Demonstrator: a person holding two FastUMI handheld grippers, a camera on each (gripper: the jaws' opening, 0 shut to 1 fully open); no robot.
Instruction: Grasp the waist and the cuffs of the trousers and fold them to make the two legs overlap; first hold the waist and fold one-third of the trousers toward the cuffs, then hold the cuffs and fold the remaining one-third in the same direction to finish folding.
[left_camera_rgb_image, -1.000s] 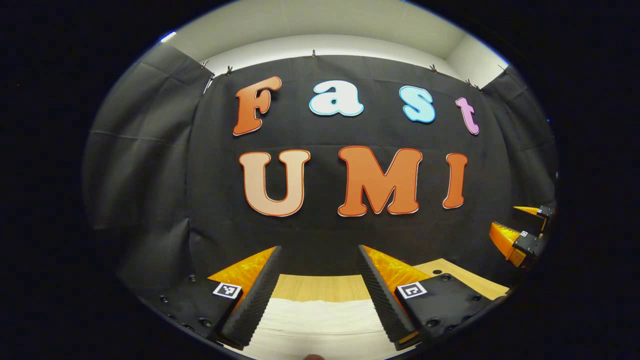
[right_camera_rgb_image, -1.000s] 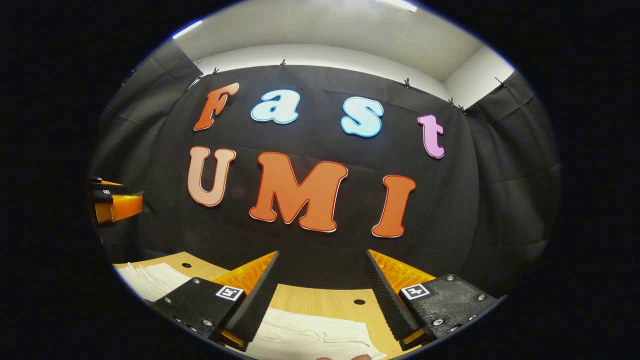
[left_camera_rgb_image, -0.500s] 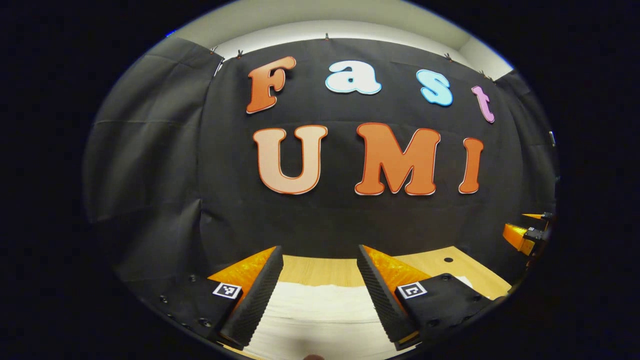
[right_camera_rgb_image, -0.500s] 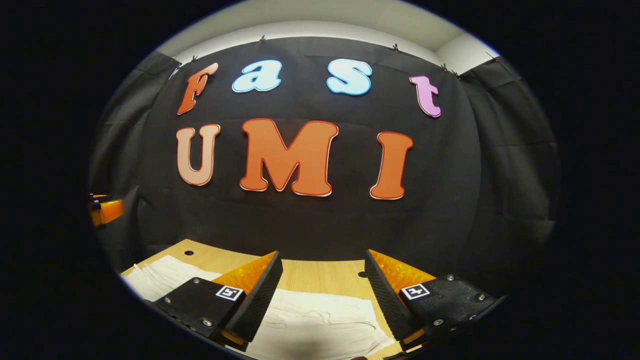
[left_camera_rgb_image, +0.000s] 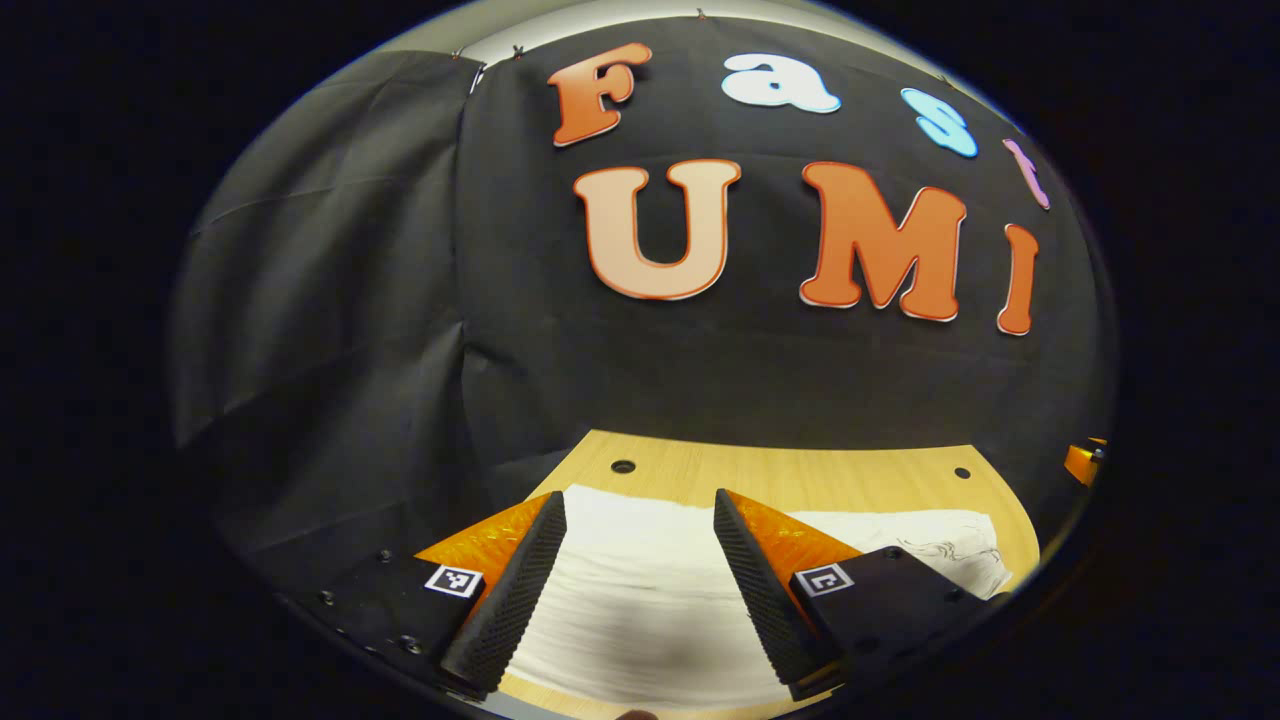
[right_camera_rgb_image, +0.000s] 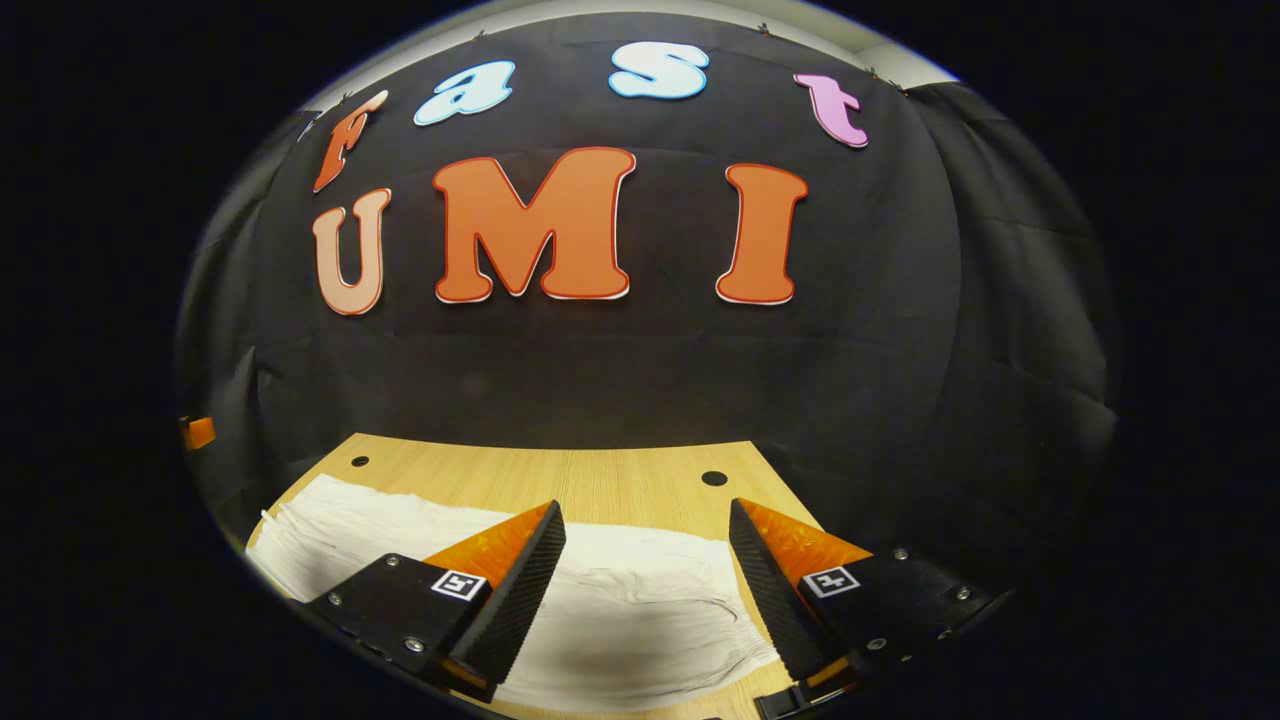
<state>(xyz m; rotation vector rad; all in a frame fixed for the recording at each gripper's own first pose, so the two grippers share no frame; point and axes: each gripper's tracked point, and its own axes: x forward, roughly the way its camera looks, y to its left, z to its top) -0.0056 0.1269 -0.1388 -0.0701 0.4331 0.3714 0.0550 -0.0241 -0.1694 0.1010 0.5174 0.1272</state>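
White trousers (left_camera_rgb_image: 640, 590) lie flat across a light wooden table (left_camera_rgb_image: 780, 470). In the left gripper view my left gripper (left_camera_rgb_image: 635, 590) hovers open above one smooth end of the cloth, with nothing between its fingers. The far end of the trousers (left_camera_rgb_image: 950, 545) shows wrinkles to the right. In the right gripper view my right gripper (right_camera_rgb_image: 645, 600) hangs open over the gathered, wrinkled end of the trousers (right_camera_rgb_image: 640, 625). The rest of the cloth (right_camera_rgb_image: 330, 525) stretches away to the left.
The table (right_camera_rgb_image: 560, 475) has small round holes (right_camera_rgb_image: 714, 478) near its back edge, right against the black cloth wall. A bit of the other gripper (left_camera_rgb_image: 1082, 462) peeks in at the far right of the left gripper view.
Both grippers have tilted downward and moved in over the table. Much more of the tabletop and trousers shows now, and the wall has slid upward in both views.
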